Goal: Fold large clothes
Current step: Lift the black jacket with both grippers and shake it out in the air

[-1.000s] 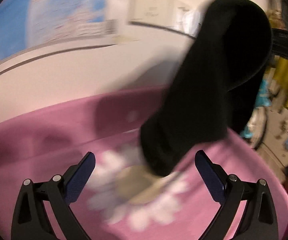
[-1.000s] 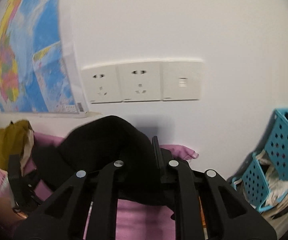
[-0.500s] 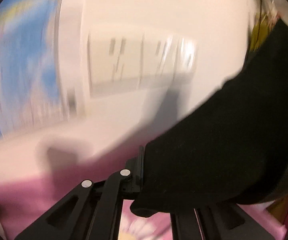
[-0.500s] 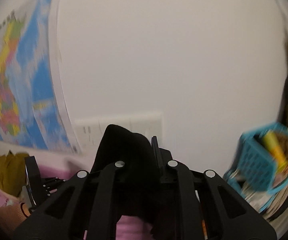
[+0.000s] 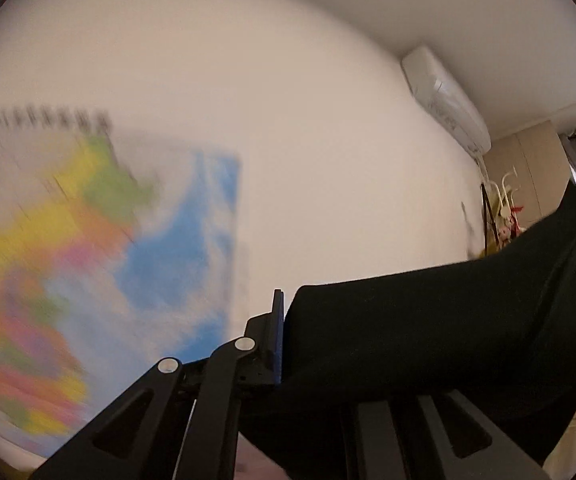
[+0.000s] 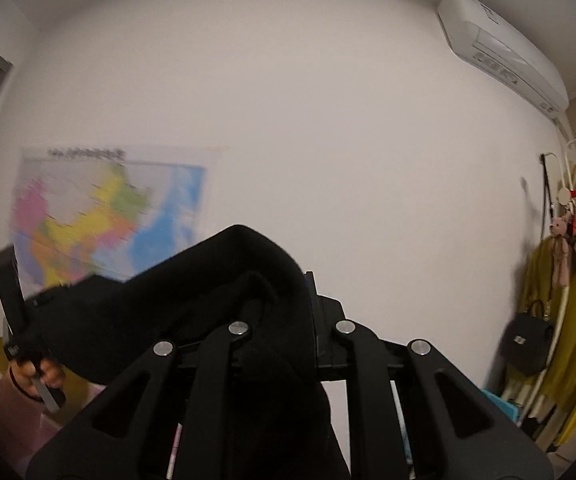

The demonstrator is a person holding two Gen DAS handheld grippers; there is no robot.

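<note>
left gripper point(image 5: 288, 344): clamped on black garment point(image 5: 428, 340), near-left edge
right gripper point(image 6: 308, 320): clamped on its right edge
garment: lifted, spanning both grippers
tip: hold edge taut and level before lowering

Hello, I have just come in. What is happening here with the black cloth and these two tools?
A person holds a two-finger gripper in each hand and works on a black garment. The left gripper is shut on one part of it, and the right gripper is shut on another, so the cloth stretches between them in the air. Both cameras face a white wall with a map and an air conditioner. No fold shows yet.
</note>
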